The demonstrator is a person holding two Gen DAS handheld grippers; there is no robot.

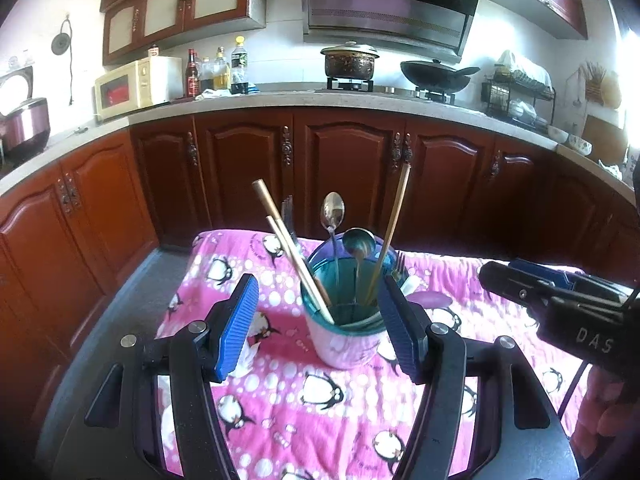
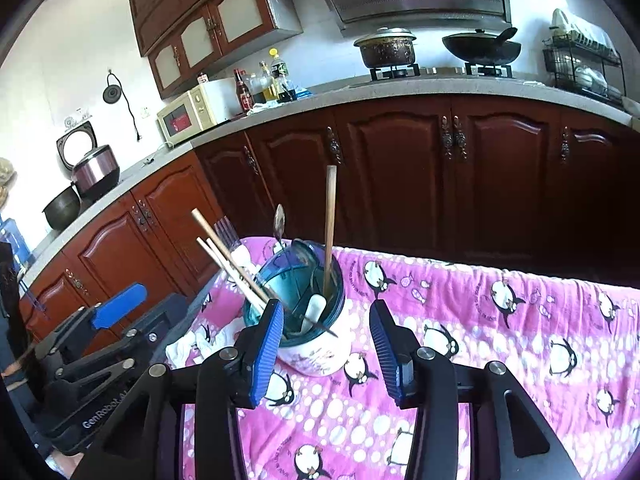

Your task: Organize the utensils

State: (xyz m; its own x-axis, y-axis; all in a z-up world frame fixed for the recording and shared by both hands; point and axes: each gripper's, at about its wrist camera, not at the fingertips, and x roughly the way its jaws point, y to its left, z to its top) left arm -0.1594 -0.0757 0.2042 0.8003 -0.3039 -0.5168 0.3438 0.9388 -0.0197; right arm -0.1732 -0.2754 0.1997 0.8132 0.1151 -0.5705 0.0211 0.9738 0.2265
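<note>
A white utensil holder with a teal rim (image 1: 344,336) (image 2: 308,344) stands on the pink penguin cloth (image 1: 280,400) (image 2: 500,340). It holds chopsticks (image 1: 292,252) (image 2: 228,260), metal spoons (image 1: 333,210) (image 2: 279,222), a fork (image 1: 287,210) and a single wooden stick (image 1: 394,232) (image 2: 330,224). My left gripper (image 1: 320,332) is open, its blue pads on either side of the holder, not touching it. My right gripper (image 2: 326,344) is open just in front of the holder. The right gripper also shows in the left wrist view (image 1: 560,304).
Behind the holder on the cloth lie a fork (image 1: 400,268) and a purple item (image 1: 430,299). Dark wooden cabinets (image 1: 348,168) run behind the table. The counter carries a microwave (image 1: 136,86), bottles, a pot (image 1: 349,62) and a wok (image 1: 438,74).
</note>
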